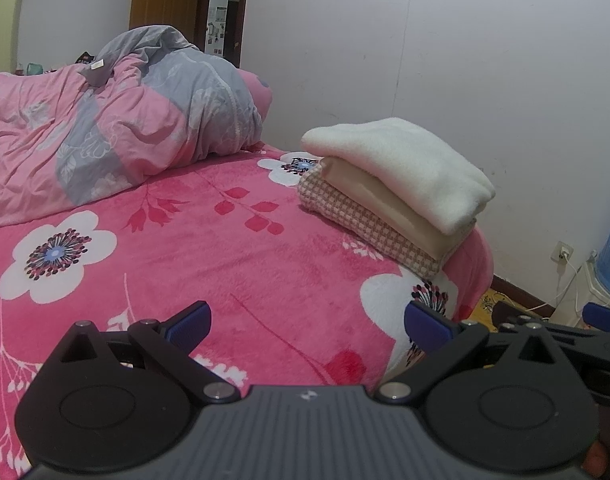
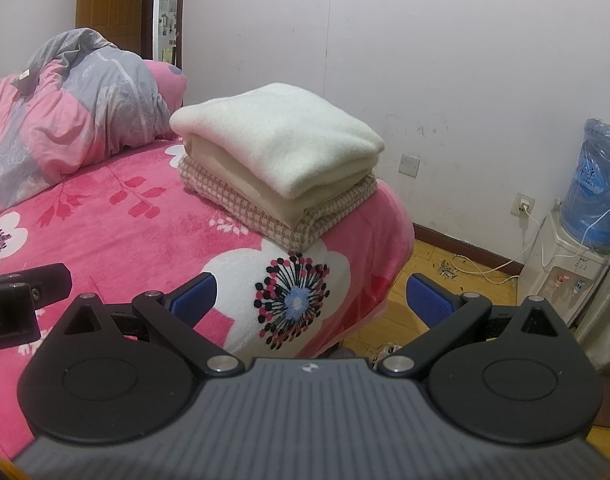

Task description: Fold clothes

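Sitting at the bed (image 2: 105, 224) corner, folded stack (image 2: 277, 160) could topple if nudged; both jaws spread wide, empty.

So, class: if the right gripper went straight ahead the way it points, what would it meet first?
Probably the pink floral blanket at the bed's corner; the open right gripper frames its flower, though depth is unclear.

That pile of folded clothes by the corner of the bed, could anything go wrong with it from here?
Possibly. The stack of folded clothes sits close to the corner of the bed, with the floor just beyond, so a nudge might tip it off. The white top layer overhangs the checked bottom one a little, so it could slide. Both the left gripper and right gripper are open and empty, holding nothing steady.
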A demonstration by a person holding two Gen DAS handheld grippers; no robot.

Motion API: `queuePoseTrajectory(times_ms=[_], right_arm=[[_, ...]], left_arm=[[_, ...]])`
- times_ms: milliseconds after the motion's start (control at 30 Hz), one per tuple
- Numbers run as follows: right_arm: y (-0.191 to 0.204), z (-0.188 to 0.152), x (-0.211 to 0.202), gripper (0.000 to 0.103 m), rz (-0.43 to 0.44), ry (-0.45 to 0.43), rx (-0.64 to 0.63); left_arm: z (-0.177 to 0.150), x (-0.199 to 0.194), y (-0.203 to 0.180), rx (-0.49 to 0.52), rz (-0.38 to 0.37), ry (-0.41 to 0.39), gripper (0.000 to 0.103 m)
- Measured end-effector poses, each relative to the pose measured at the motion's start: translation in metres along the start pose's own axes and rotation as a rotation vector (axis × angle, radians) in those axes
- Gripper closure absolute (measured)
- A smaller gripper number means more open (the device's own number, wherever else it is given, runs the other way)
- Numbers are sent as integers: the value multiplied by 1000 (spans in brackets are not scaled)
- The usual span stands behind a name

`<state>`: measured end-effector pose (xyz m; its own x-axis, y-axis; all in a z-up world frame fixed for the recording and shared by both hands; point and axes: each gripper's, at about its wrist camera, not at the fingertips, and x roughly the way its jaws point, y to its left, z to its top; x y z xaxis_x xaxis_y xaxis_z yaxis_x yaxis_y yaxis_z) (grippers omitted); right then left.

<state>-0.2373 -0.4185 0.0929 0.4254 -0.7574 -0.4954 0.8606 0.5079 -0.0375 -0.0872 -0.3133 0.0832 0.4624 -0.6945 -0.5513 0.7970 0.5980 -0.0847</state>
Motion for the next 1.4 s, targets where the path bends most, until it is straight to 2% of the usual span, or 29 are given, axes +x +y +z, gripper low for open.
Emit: queuePoseTrajectory(times_ms=[1400], right_arm=[[1, -3, -1, 1, -1, 6, 7]], left_arm=[[-3, -1, 3, -8, -2, 1, 0]])
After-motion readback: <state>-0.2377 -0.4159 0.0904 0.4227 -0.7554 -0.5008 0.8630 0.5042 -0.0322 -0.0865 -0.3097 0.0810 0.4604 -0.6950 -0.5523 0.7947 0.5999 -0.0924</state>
